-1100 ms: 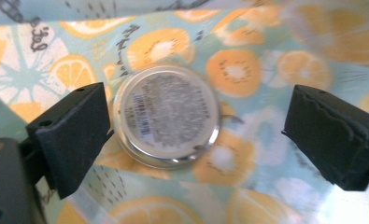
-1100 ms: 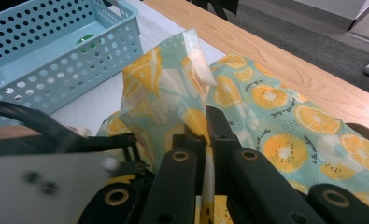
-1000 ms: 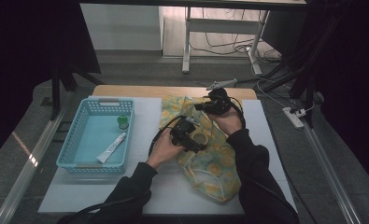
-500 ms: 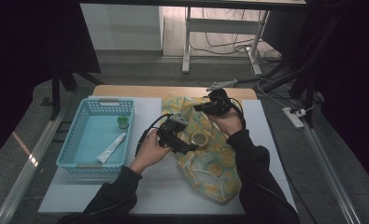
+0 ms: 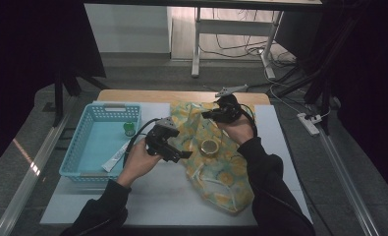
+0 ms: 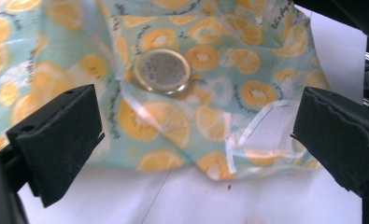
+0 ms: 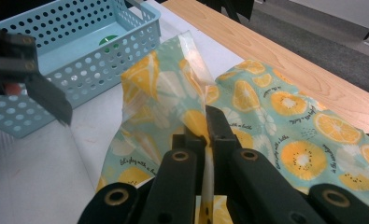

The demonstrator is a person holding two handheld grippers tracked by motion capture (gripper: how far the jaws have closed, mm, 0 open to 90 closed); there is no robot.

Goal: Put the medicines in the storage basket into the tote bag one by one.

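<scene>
A plastic bag printed with orange and lemon slices lies crumpled on the white table. A round gold-rimmed lid rests at the bag's middle; I cannot tell if it lies on the bag or inside it. My right gripper is shut on the bag's far edge, and the film stands up between its jaws. My left gripper hovers open just left of the bag. In its own view the open gripper faces the lid and the bag's front edge, touching neither.
A light blue perforated basket stands at the left, holding a small green cap and a white tube. In the right gripper view the basket is close by on the left. A wooden strip runs along the far edge.
My left gripper has drawn back to the left and a little up, off the bag and toward the basket. The right gripper keeps its hold in the same place.
</scene>
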